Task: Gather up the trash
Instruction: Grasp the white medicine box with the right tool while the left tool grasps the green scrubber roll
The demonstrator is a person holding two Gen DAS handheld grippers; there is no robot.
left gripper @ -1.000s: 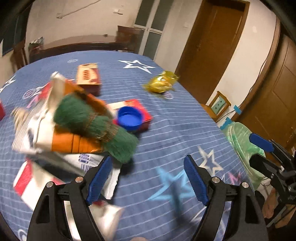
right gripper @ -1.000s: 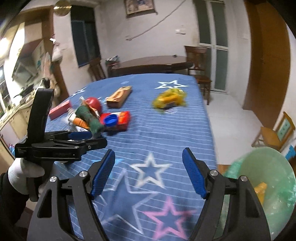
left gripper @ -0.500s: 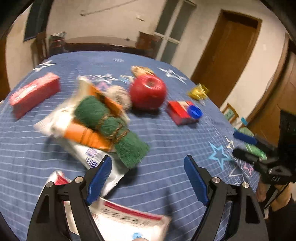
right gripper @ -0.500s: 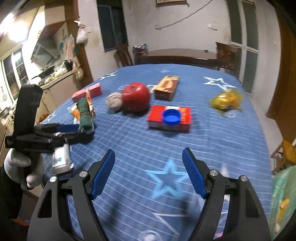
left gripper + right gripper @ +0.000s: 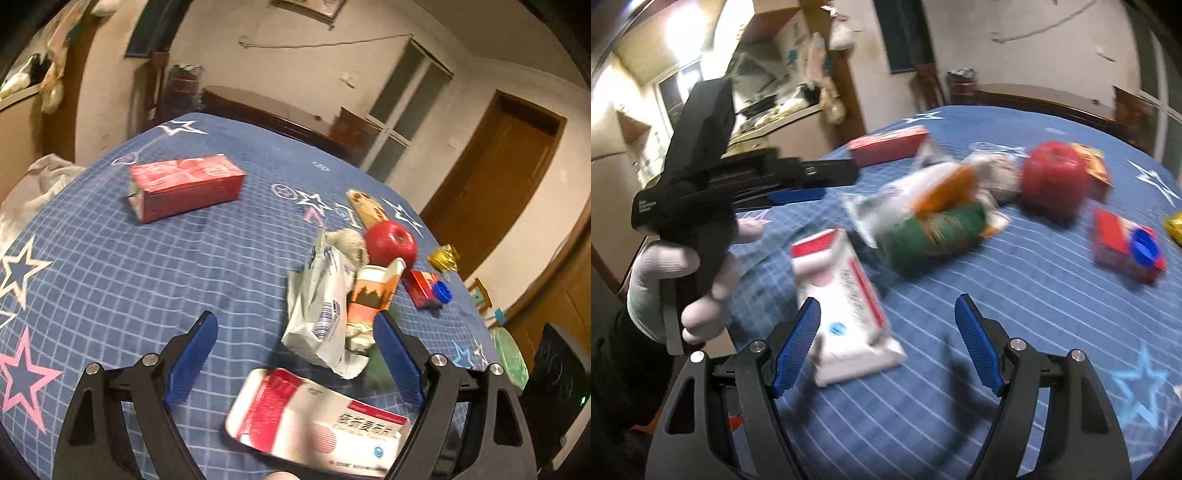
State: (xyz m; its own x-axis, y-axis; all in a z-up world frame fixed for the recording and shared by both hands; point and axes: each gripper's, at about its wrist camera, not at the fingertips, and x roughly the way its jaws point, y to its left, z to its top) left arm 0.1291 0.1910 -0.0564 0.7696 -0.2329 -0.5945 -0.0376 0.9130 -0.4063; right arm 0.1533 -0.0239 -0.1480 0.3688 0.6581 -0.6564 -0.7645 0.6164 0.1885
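We have the left gripper fingers opening, empty; the right gripper gapes, empty. Flat red-and-white cardboard box lies on the blue star-print surface, just beside the crumpled white wrapper. Straddle the box's short sides, go low, then close.

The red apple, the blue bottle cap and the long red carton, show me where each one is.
red apple (image 5: 391, 242), left wrist view, its front skin.
blue bottle cap (image 5: 1144, 246), right wrist view, its open top.
long red carton (image 5: 184, 188), left wrist view, its long side.
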